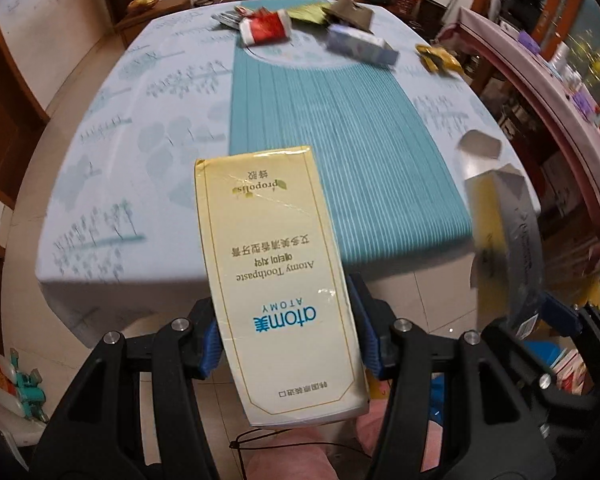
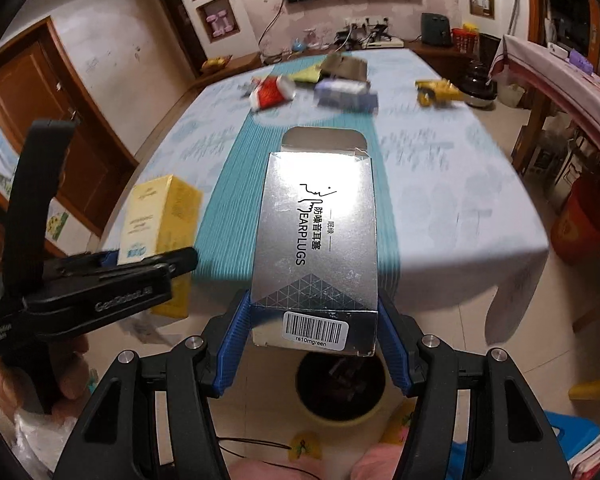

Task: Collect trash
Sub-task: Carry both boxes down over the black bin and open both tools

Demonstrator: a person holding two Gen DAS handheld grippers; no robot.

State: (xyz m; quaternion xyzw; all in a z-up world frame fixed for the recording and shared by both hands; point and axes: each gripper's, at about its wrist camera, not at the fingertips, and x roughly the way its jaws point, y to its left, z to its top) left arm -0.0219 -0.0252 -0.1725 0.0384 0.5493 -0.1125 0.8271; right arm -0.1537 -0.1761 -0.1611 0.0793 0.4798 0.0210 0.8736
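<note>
left tongs (image 1: 288, 344) clamp my toothpaste box (image 1: 274, 280) by its long sides | right tongs (image 2: 314, 344) clamp earplug box (image 2: 318, 240), both off the counter (image 2: 440, 208) edge | light, crushable card; bin (image 2: 340, 384) below

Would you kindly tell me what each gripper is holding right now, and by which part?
The left gripper clamps the yellow toothpaste box across its long sides near the lower end. The right gripper clamps the silver earplug box across its sides near the barcode end.
</note>
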